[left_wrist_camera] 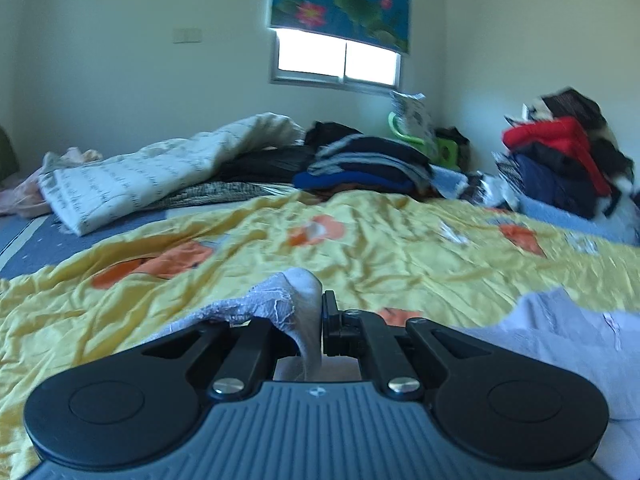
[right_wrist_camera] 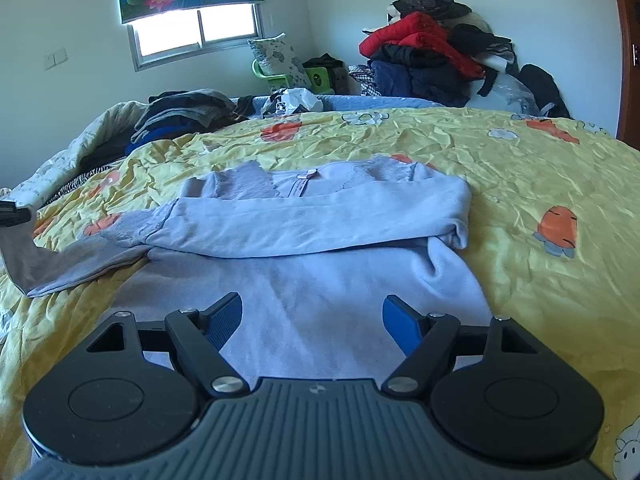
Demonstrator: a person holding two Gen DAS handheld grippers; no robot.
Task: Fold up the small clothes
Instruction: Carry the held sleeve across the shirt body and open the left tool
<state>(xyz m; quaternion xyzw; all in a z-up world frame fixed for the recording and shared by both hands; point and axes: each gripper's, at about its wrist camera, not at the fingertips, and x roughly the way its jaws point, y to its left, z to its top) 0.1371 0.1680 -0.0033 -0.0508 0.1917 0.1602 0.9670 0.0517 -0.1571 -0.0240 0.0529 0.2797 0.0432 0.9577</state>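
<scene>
A small pale lilac long-sleeved top [right_wrist_camera: 320, 264] lies on the yellow bedspread [right_wrist_camera: 540, 168], neckline away from me. Its right sleeve [right_wrist_camera: 320, 220] is folded across the chest. My right gripper [right_wrist_camera: 312, 320] is open and empty, low over the hem of the top. My left gripper [left_wrist_camera: 316, 320] is shut on the lace-edged cuff of the left sleeve [left_wrist_camera: 296, 300] and holds it lifted off the bed. In the right wrist view that sleeve [right_wrist_camera: 60, 264] stretches up to the left gripper's tip [right_wrist_camera: 14, 214] at the left edge. The top's body [left_wrist_camera: 568, 344] shows at the right of the left wrist view.
Stacks of folded dark clothes [left_wrist_camera: 368, 164] sit at the back of the bed. A pile with a red jacket [right_wrist_camera: 424, 52] stands at the back right. A crumpled white quilt [left_wrist_camera: 160, 172] lies at the back left. A green stool [right_wrist_camera: 304, 76] is under the window.
</scene>
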